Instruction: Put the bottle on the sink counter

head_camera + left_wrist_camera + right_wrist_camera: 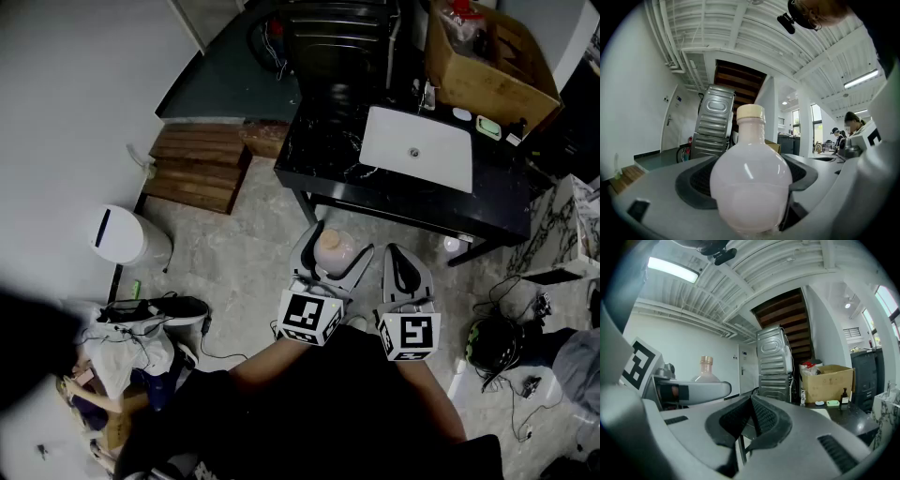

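The left gripper [337,253] is being held forward, its jaws being pressed wide around the bottle [751,187]. The right gripper [403,262] is being held just beside it, jaws together and empty, forearms [258,370] being extended.

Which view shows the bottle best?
The left gripper view: the bottle fills the frame, gripped between the fingers. The head view shows it small from above; the right gripper view shows only its top.

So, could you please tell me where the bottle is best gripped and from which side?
Grip the bottle across its round belly at the widest part, jaws coming in from either side, as the left hand-held gripper does. It stands upright, and its narrow neck would likely give less hold.
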Tool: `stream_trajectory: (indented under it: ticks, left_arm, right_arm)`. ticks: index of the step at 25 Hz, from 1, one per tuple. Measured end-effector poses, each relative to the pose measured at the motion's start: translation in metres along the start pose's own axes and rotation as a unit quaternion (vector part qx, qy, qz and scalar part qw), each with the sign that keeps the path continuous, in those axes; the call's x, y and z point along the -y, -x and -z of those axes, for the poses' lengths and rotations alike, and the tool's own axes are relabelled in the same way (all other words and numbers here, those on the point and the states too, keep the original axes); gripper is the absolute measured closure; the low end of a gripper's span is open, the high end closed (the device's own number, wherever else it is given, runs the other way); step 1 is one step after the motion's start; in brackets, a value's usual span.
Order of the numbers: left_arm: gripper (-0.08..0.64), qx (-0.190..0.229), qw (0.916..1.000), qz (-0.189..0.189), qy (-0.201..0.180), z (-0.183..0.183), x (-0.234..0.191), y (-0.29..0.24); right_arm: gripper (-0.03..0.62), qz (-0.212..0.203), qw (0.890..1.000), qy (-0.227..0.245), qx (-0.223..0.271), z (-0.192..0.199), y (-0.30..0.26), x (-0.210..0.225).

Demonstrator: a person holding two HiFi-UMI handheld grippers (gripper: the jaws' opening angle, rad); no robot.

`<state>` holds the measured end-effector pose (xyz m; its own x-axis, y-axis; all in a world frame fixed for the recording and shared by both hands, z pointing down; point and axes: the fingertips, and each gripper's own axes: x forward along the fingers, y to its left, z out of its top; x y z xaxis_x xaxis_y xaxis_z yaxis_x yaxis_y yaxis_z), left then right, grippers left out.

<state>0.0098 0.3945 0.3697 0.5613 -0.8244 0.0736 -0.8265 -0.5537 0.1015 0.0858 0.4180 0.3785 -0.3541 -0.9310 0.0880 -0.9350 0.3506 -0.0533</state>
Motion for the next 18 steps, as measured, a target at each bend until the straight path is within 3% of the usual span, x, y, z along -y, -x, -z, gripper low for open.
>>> stream_trajectory:
  ticks: [4,10,18]
  left_arm:
    - [0.158,0.002,0.9999,-0.005,-0.009,-0.001,0.007,-0.002]
    - [0.158,-0.006,0.9999,-0.009,-0.012,0.006,0.008,-0.007]
    - [0.158,-0.007,0.9999,-0.006,-0.013,0.008,-0.016,-0.032]
  right_arm:
    - [0.555,-0.010,1.000,0.005,-0.001,0.004,0.008,0.000]
    - [0.554,-0.031,0.998,-0.014,0.051,-0.012,0.011,0.005]
    - [0.552,-0.006,1.000,-0.017,0.022,0.007,-0.017,0.021]
